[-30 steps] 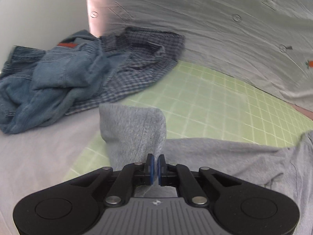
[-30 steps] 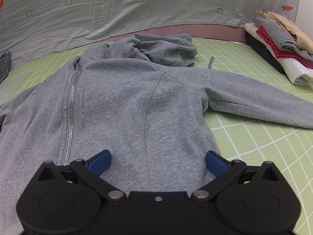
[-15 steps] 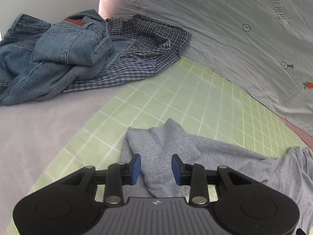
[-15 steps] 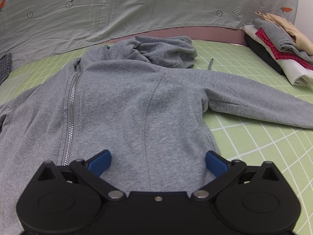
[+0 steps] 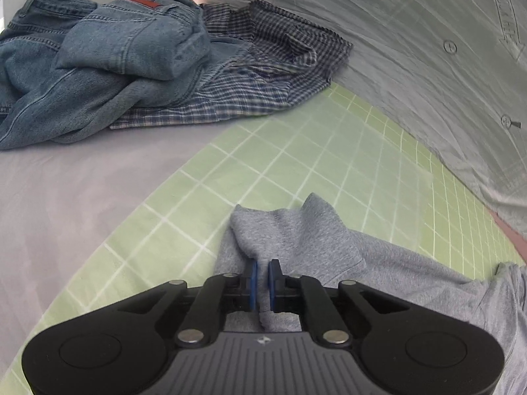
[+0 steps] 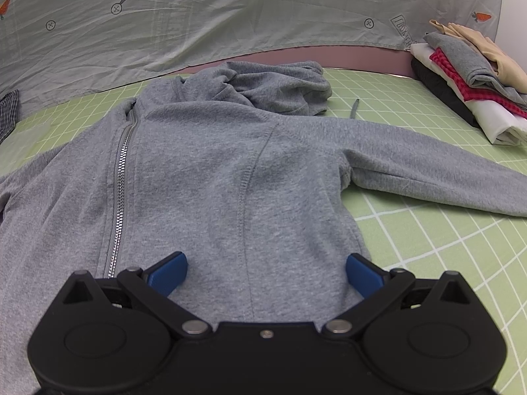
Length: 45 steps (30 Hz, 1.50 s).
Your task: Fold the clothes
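Already you had the left gripper [image 5: 261,284] closing on the cuff end of the grey zip-up hooded sweatshirt's sleeve [image 5: 296,233], a ridge of the fabric pinched between the blue fingers [image 5: 253,279] with only a thin gap left. Your right gripper [image 6: 266,271] hung with its fingers spread wide over the lower hem, grasping nothing.

That grey zip-up hooded sweatshirt [image 6: 210,171] lay face up and zipped on the green gridded cutting mat [image 6: 428,230], hood bunched at the far end, the other sleeve [image 6: 428,177] stretched out flat to the right. By my reading, you were at the first fold of this garment: neither sleeve had been brought across the body, and the body itself was unfolded.

A stack of folded clothes [image 6: 467,75] sat at the far right, so part of the work looked done. A crumpled pair of blue denim jeans [image 5: 82,65] and a blue checked shirt [image 5: 263,75] waited in a heap at the far left.

On the pale sheet printed with carrots and buttons [image 6: 263,10], one banner seemed to read "LOOK HERE", though it was partly cut off.
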Tool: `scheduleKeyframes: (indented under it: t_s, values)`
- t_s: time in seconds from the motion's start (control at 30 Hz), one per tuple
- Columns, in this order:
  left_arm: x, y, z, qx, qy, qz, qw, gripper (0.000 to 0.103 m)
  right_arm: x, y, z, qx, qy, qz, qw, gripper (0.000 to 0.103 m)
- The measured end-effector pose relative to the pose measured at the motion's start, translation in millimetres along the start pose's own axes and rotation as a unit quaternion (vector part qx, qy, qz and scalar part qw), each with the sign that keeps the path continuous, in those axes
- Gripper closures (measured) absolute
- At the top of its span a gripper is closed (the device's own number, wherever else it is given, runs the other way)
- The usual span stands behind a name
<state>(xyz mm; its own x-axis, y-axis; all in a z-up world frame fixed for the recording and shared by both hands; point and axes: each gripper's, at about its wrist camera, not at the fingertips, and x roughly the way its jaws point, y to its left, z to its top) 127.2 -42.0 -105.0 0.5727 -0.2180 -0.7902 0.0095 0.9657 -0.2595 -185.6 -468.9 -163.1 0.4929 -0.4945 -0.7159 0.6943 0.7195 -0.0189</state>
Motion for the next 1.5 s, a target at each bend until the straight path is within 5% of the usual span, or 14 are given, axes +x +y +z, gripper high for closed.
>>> scheduleKeyframes:
  t_s: [0.07, 0.13, 0.33, 0.5, 0.63, 0.83, 1.03, 1.33, 1.5]
  values:
    - [-9.4, 13.7, 2.4, -0.015, -0.02, 0.02, 0.9995, 0.095, -0.1, 0.0, -0.3, 0.0, -0.001, 0.0, 1.0, 0.0]
    - [-21.8, 31.6, 5.9, -0.02, -0.051, 0.078, 0.9955, 0.096, -0.1, -0.1, -0.5, 0.0, -0.002, 0.0, 1.0, 0.0]
    - [-47.8, 105.8, 18.9, -0.08, -0.1, 0.195, 0.9724, 0.096, 0.4, -0.6, -1.0, 0.0, -0.006, 0.0, 1.0, 0.0]
    - [-48.1, 132.0, 17.4, -0.102, -0.093, 0.206, 0.9688, 0.095, 0.9, -1.3, -1.1, 0.0, -0.007, 0.0, 1.0, 0.0]
    - [-43.1, 119.1, 12.2, -0.091, -0.08, 0.215, 0.9691, 0.081, 1.5, -3.8, 0.2, 0.0, -0.004, 0.001, 1.0, 0.0]
    - [-53.2, 85.7, 2.9, -0.075, -0.088, 0.186, 0.9756, 0.052, 1.2, -7.6, 1.9, 0.001, 0.006, 0.003, 1.0, 0.0]
    - [-63.3, 32.2, -19.7, -0.027, -0.073, 0.137, 0.9875, 0.034, -3.5, -10.9, 0.2, -0.004, 0.019, 0.014, 1.0, 0.0]
    - [-79.8, -60.8, -95.1, 0.072, -0.001, 0.045, 0.9964, 0.031, -31.5, -44.8, -18.7, -0.006, 0.042, 0.026, 0.999, 0.0]
    - [-87.4, -98.0, -126.4, 0.102, 0.017, 0.032, 0.9941, 0.031, -36.5, -71.3, -27.9, -0.013, 0.057, 0.046, 0.997, 0.0]
